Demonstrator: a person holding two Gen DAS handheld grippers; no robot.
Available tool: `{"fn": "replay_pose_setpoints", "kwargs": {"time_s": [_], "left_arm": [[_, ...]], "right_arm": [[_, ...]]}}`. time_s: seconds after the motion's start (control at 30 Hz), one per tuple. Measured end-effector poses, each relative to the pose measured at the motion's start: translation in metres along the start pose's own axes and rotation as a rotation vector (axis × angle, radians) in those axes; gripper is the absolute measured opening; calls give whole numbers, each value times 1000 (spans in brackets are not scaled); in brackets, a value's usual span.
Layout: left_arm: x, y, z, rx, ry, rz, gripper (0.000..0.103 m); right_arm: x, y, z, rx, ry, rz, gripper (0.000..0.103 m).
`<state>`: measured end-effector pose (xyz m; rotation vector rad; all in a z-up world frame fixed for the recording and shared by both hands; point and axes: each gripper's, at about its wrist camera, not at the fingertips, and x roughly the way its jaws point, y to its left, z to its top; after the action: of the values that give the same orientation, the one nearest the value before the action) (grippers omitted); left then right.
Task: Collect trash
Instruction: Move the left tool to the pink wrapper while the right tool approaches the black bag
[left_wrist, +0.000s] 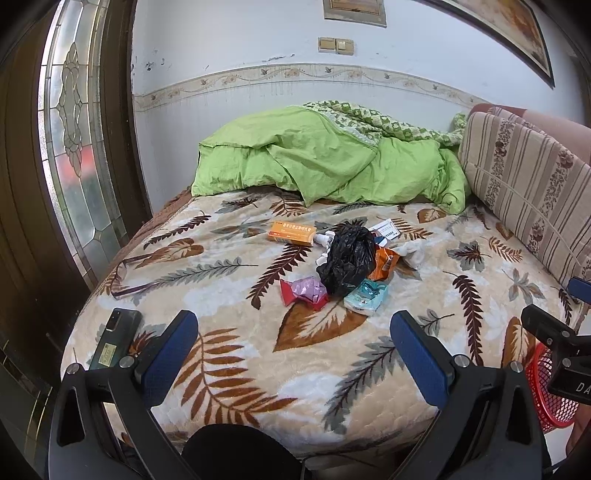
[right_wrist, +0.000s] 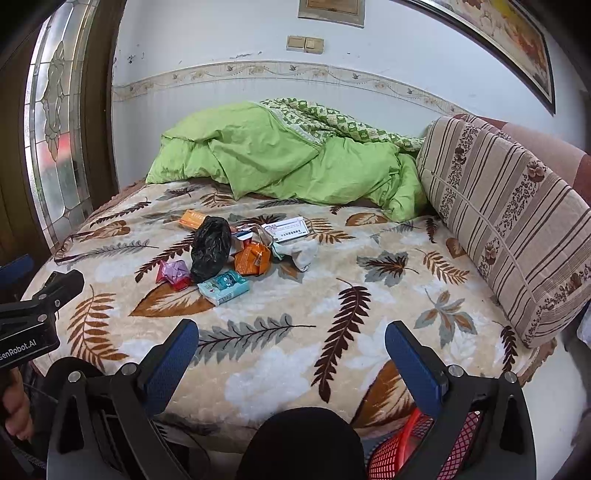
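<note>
Both the left gripper (left_wrist: 293, 341) and right gripper (right_wrist: 291, 349) hover wide open and empty, short of the crumpled black plastic bag (left_wrist: 347, 258) on the leaf-patterned bed (left_wrist: 236, 369), likely readying a first pick.

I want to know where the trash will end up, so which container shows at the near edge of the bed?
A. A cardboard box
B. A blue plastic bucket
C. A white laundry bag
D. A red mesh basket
D: a red mesh basket sits low beside the bed, under the open right gripper, and shows again at the right edge of the left wrist view.
</note>
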<state>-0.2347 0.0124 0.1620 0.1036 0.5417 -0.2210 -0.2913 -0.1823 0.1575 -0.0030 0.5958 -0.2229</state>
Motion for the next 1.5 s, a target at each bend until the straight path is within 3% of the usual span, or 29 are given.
{"fn": "replay_pose_setpoints", "kwargs": {"time_s": [1.13, 1.5], "left_arm": [[23, 3, -10, -4, 63, -35, 103], [76, 32, -7, -101, 195, -77, 103]], "right_arm": [[21, 1, -2, 24, 75, 11, 102], [41, -5, -5, 84, 127, 104, 97]]}}
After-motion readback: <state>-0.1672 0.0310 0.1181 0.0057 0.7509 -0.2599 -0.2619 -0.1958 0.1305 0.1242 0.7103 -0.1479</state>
